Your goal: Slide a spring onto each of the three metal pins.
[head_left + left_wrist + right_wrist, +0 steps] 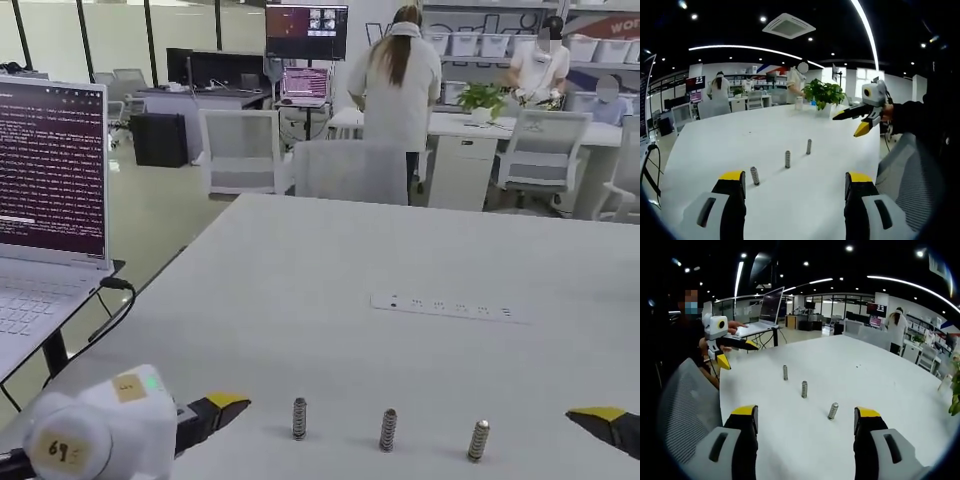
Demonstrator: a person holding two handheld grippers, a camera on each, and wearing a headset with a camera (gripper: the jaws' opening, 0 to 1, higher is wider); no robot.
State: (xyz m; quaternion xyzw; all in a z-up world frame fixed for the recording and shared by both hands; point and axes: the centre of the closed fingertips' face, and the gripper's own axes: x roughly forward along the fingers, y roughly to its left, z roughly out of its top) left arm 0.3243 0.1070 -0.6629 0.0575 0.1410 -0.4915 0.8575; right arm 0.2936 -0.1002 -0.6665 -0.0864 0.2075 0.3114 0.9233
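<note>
Left gripper (795, 176): gapes wide, grips nothing, sits at 7 o'clock in head view. Right gripper (806, 411): equally wide, empty, pokes in at 4 o'clock. Three pins (388, 429): stand upright in a row on the white surface (400, 250) at 6 o'clock, between both grippers, each wrapped in a spring (299, 418). Laptop (50, 190): sits open at 9 o'clock.

You have bright, even light from ceiling strips (865, 30) and spots (849, 248); the white table (400, 260) carries only faint, soft shadows. Your two gripper views bend strongly toward their edges, and your head view looks slightly soft.
</note>
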